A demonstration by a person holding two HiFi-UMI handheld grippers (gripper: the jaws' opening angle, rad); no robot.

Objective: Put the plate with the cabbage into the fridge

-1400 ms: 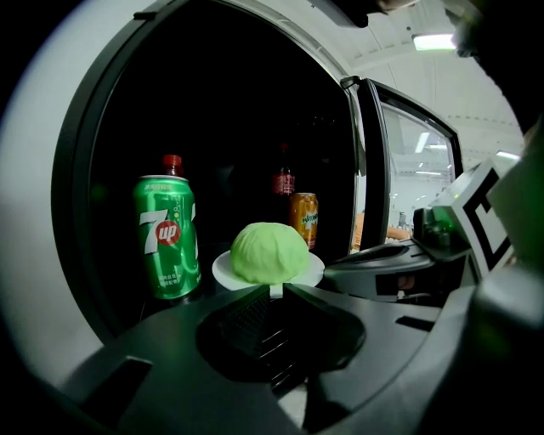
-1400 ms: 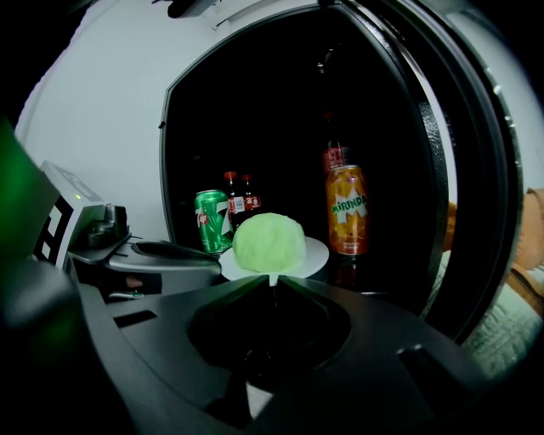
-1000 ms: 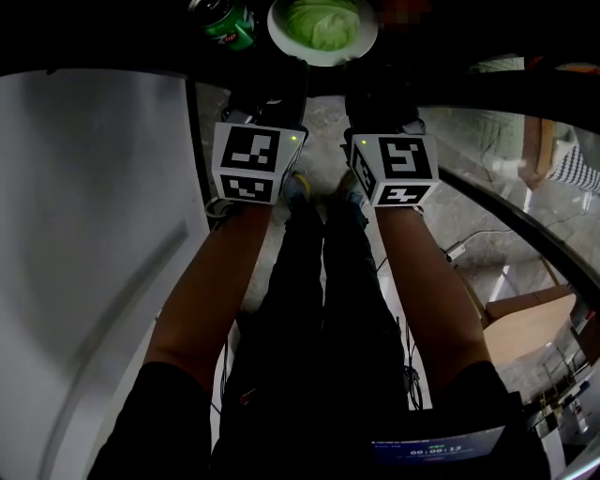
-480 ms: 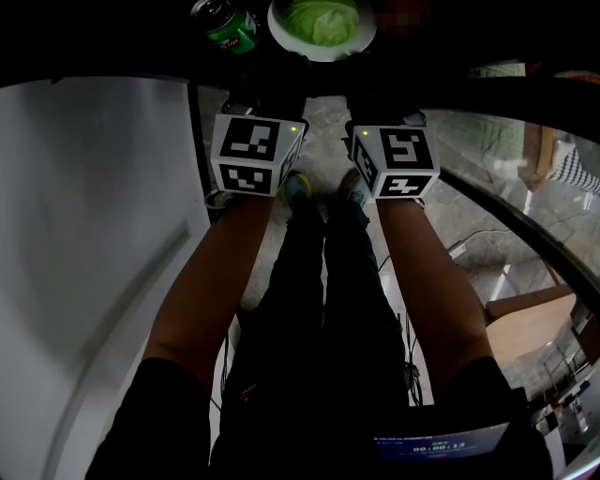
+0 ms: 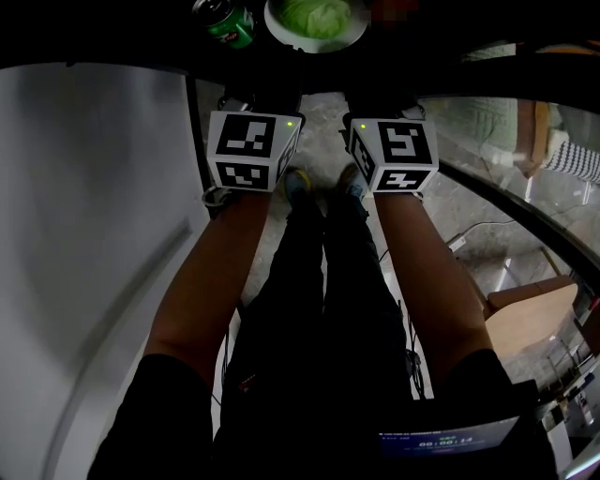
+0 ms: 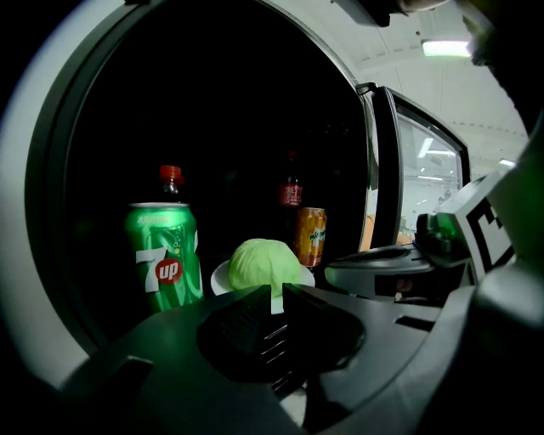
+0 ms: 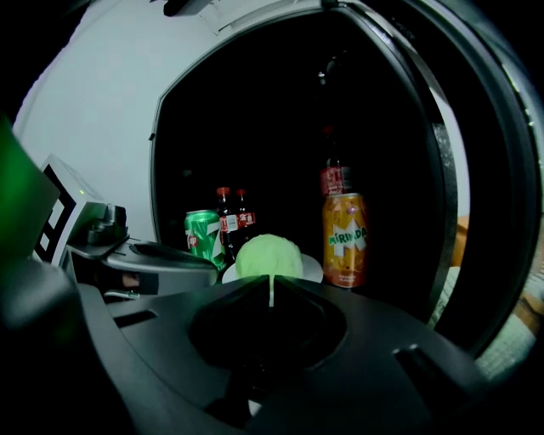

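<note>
- Head view: shows the plate [image 5: 317,46] with the cabbage [image 5: 317,14] at the top edge, already inside the dark fridge [image 6: 53,221], just right of a green 7UP can [image 5: 225,21].
- Appears to stand level on the shelf, near an orange Mirinda can [image 7: 344,238] and in front of dark red-labelled bottles [image 7: 228,223].
- Left gripper [image 6: 274,294]: pinched down to a narrow slit, gripping nothing; points straight at the plate, tips just short of its near rim, contact hidden behind the pads.
- Right gripper [image 7: 270,289]: likewise closed to a slit and empty, aimed at the same plate from the other side.
- Looks like a small, shallow, round white plate bearing one pale green, rounded cabbage head that covers most of it.
- Probably handles as stiff, smooth, breakable ware, slippery under the pads; best taken at the bare rim, on opposite sides, and kept level.
- Likely top-heavy as well, with a loose round load ready to roll off at any tilt.
</note>
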